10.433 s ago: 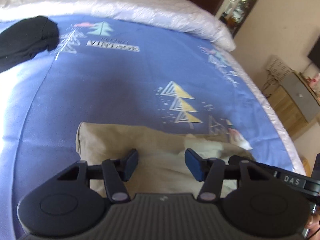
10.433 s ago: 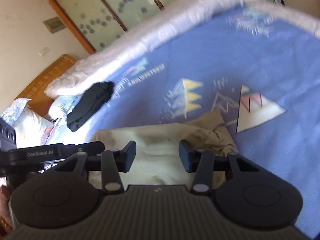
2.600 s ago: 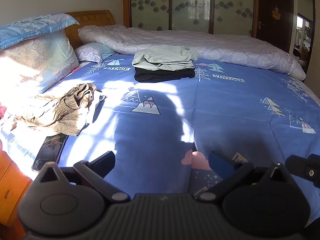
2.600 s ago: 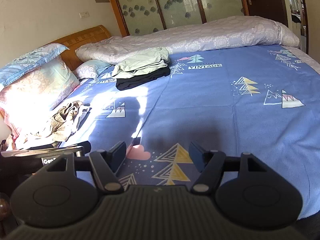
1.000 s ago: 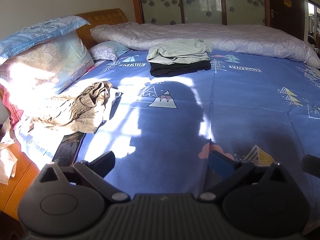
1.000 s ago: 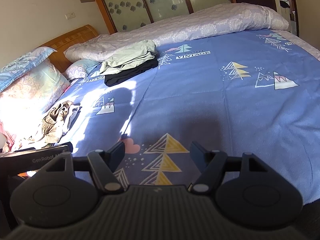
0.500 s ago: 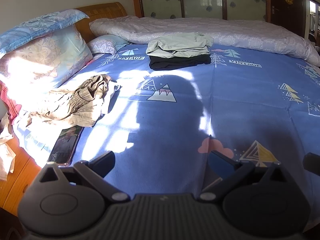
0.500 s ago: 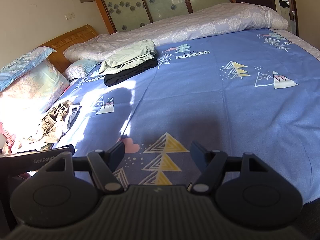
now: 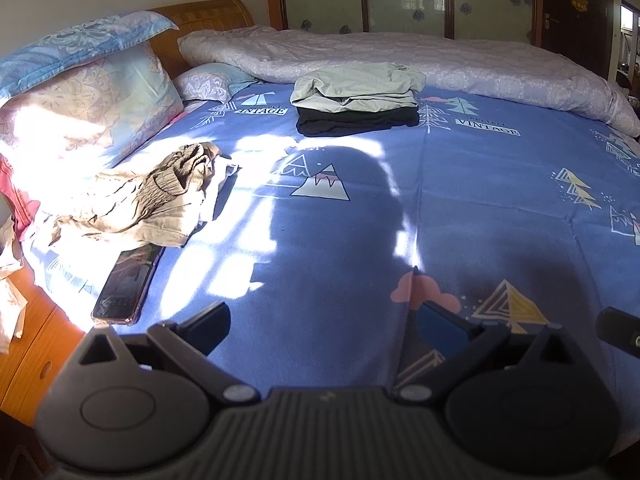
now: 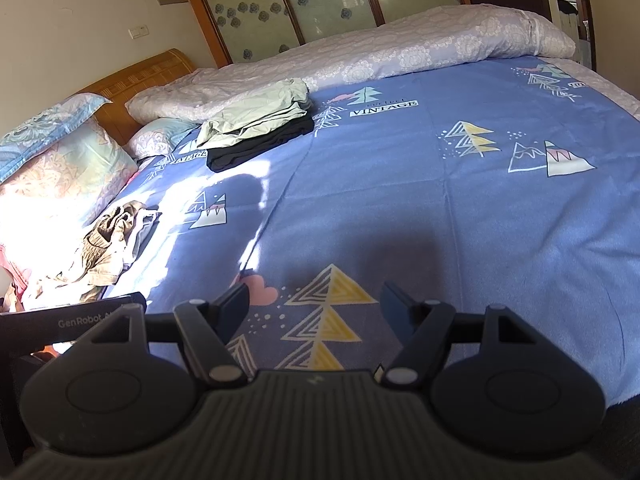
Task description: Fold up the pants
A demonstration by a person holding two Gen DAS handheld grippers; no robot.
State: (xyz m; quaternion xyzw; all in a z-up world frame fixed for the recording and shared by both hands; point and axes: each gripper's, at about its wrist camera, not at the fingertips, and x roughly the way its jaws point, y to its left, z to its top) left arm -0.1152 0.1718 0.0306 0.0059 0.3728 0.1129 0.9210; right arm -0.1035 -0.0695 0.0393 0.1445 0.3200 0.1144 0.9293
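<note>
Crumpled tan pants [image 9: 148, 200] lie in sunlight at the left side of the blue bed [image 9: 460, 208], also in the right wrist view [image 10: 104, 248]. A folded stack sits at the far side: pale green pants [image 9: 356, 86] on a black garment [image 9: 356, 120]; it also shows in the right wrist view [image 10: 256, 120]. My left gripper [image 9: 324, 322] is open and empty above the bed's near edge. My right gripper [image 10: 316, 300] is open and empty over the yellow triangle print, to the right of the left gripper.
A phone [image 9: 128, 284] lies at the bed's left edge near the tan pants. Pillows [image 9: 80, 92] lean on the wooden headboard at left. A rolled pale quilt [image 9: 440, 56] runs along the far side. A wooden bedside surface [image 9: 24, 340] is at lower left.
Both grippers have pulled back from the folded pants and now face the whole bed. In the last second the left view drifted slightly; both grippers stay open.
</note>
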